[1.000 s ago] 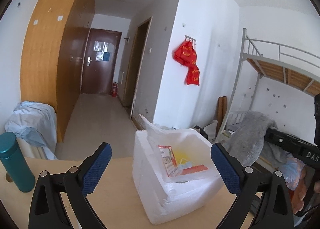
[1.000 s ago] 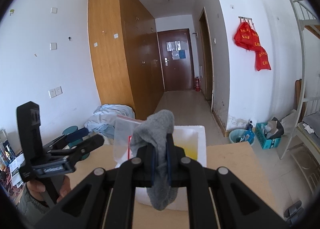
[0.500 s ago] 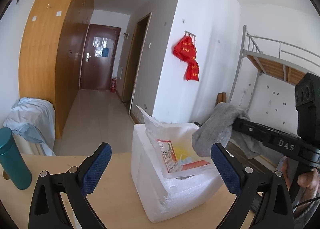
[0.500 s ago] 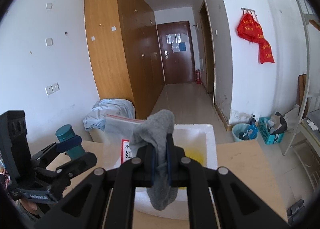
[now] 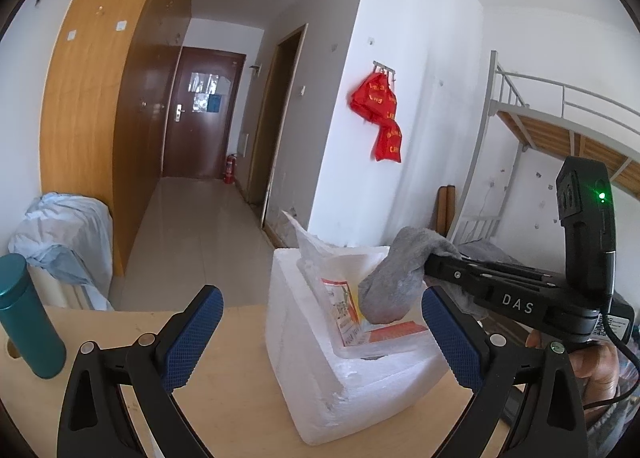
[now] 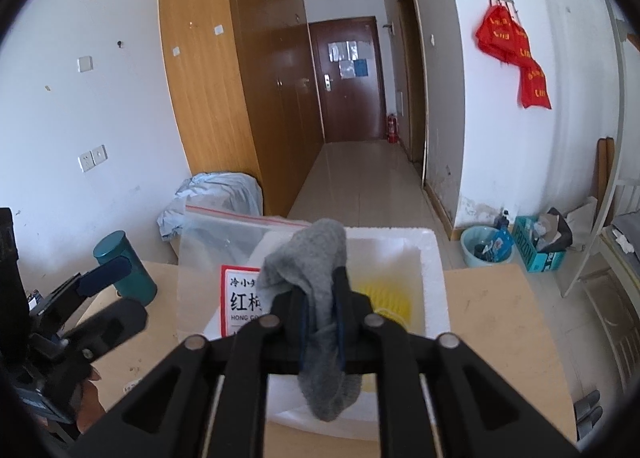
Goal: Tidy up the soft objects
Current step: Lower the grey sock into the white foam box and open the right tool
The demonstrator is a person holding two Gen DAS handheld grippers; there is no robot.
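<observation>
A: Left to right, please. Start at the flask.

B: Flask (image 5: 28, 314) stands upright at the table's (image 5: 236, 394) left edge, well clear of the work. Left gripper (image 5: 320, 332) hangs over the table with its jaws wide apart and nothing between them, the box's near corner ahead of it.

A: The box itself?

B: Foam box (image 6: 430, 278) sits mid-table, open-topped. A zip bag (image 6: 208, 242) stands in its left part, mouth up; something yellow lies on the box floor to the right, too blurred to name.

A: And the sock?

B: Sock (image 6: 320, 290) is between the pads of the right gripper (image 6: 322, 322), draped over their tips, its tail hanging below. It is above the box opening, not yet inside. The jaws are opening, and the cloth looks to be still pinched at the pads.

A: Judgement on the release?

B: The sock hangs near the box's front wall in the right view. I judge the drop is better made further in and lower, so the tail clears the rim. Cloth may cling to the ribbed pads; spread fully before lifting off. Right hand (image 5: 592, 362) grips the handle at the far right
</observation>
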